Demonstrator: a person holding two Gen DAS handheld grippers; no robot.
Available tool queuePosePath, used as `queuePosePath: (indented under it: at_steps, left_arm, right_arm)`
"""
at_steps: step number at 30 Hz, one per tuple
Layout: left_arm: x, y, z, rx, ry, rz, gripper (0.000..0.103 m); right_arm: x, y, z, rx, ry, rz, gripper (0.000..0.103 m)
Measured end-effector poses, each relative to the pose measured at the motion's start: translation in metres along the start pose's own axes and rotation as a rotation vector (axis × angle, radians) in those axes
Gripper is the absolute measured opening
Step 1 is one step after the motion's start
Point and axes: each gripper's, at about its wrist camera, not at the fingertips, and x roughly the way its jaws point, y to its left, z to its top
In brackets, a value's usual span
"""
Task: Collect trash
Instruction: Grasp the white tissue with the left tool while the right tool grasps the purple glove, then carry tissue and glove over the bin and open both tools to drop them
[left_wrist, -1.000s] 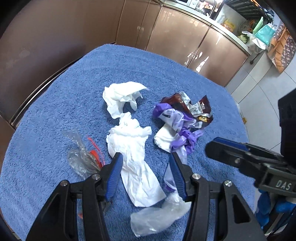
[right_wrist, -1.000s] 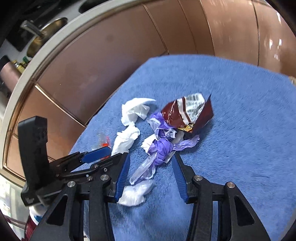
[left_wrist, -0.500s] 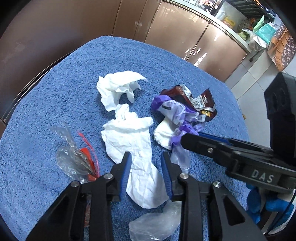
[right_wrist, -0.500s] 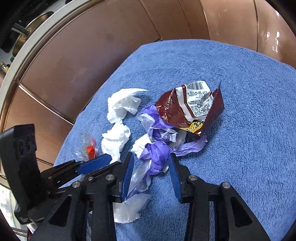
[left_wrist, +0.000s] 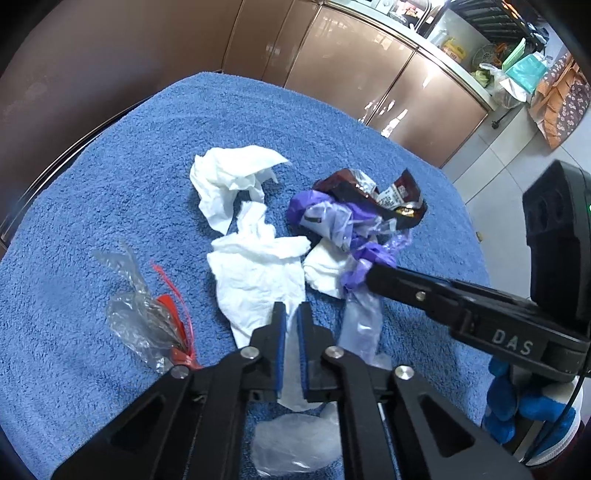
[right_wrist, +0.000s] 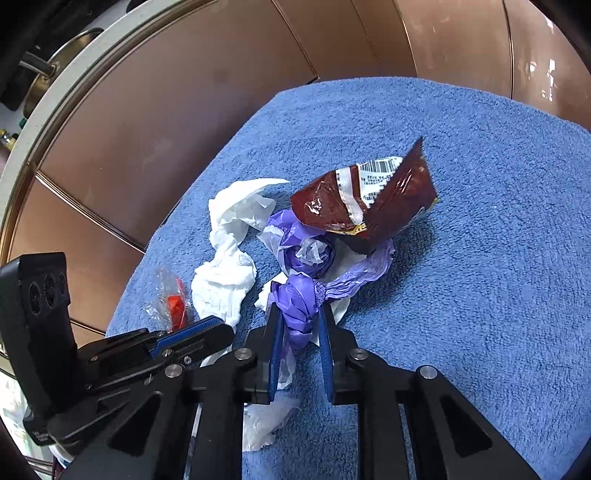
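Note:
Trash lies on a blue towel (left_wrist: 110, 184). My left gripper (left_wrist: 291, 314) is shut on the lower end of a crumpled white tissue (left_wrist: 258, 273). A second tissue (left_wrist: 232, 177) lies behind it. In the right wrist view my right gripper (right_wrist: 299, 317) is closing its jaws, and the pads press a knotted purple plastic bag (right_wrist: 299, 299). A brown snack wrapper (right_wrist: 369, 206) rests on the bag's far end. A clear wrapper with a red strip (left_wrist: 147, 325) lies to the left. A clear plastic lump (left_wrist: 295, 443) sits under my left fingers.
Brown cabinet doors (left_wrist: 351, 66) curve round behind the towel, with a cluttered counter (left_wrist: 498, 66) and a tiled floor (left_wrist: 498, 158) at the right. A sink (right_wrist: 48, 70) shows at the upper left. A hand in a blue glove (left_wrist: 517, 402) holds the right gripper.
Both grippers' jaws came together, the left onto the white tissue and the right onto the purple bag. The right gripper moved in closer to the pile, and the snack wrapper tilted up.

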Motion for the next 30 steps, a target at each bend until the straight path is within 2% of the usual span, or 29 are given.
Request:
queuePosePath:
  at_steps: [7,18,24,30]
  left_arm:
    - [-0.016,0.0,0.002,-0.022,-0.039,-0.014,0.003]
    - [-0.06,-0.006,0.001,-0.081,-0.144,-0.027,0.002]
    - [-0.088,-0.025,0.002,-0.098,-0.194,-0.027,0.002]
    - [-0.117,-0.06,0.001,-0.081,-0.237,-0.051,0.002]
  right_arm:
    - [-0.036,-0.015,-0.006,0.032,-0.063,0.008,0.017]
    - [-0.104,-0.045,-0.028,0.058,-0.151,0.012,0.017]
    - [-0.14,-0.055,-0.039,0.052,-0.202,0.033,0.017]
    - [-0.176,-0.069,-0.052,0.07,-0.269,0.065,0.017]
